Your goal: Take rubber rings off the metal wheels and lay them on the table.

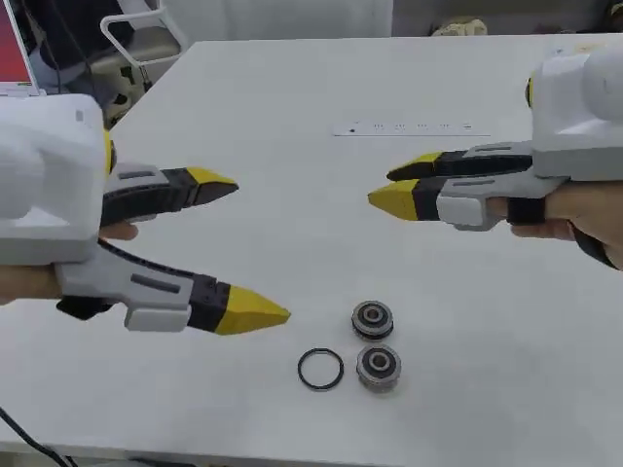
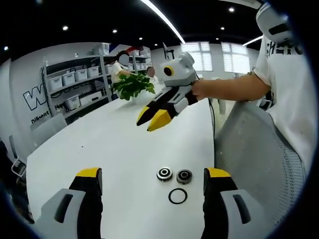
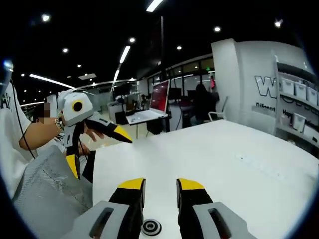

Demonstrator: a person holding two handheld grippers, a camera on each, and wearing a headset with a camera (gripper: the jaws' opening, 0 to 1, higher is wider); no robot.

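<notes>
Two small metal wheels lie side by side on the white table near its front edge. The farther wheel has a dark rim, the nearer one a grey rim. A loose black rubber ring lies flat just left of the nearer wheel. My left gripper hovers wide open to the left of them, holding nothing. My right gripper hangs above and behind the wheels, its jaws a narrow gap apart and bare. The left gripper view has both wheels and the ring between its jaws.
A white power strip lies further back on the table. An office chair and a red laptop screen stand off the far left corner. A green plant sits at the table's far end.
</notes>
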